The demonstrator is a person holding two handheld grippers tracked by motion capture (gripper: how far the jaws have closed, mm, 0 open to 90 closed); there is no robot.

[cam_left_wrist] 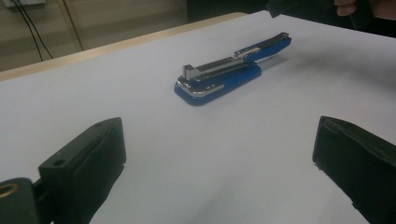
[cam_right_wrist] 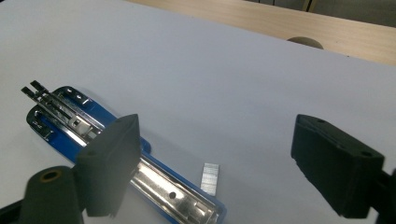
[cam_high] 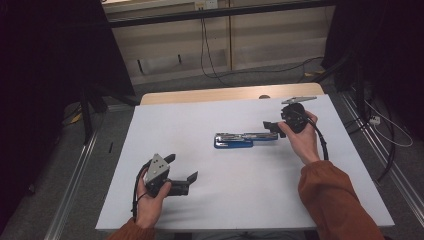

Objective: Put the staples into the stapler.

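While the blue stapler (cam_high: 240, 139) lies flipped open in the middle of the white table (cam_high: 240, 200), I think I am at the refill step. A small strip of staples (cam_right_wrist: 209, 178) lies on the table just beside the stapler's open metal track. My right gripper (cam_right_wrist: 217, 154) hangs over that end, jaws wide apart and holding nothing. My left gripper (cam_high: 175, 170) waits well apart, wide open and empty too. Next I should pinch the strip gently and lay it in the track.
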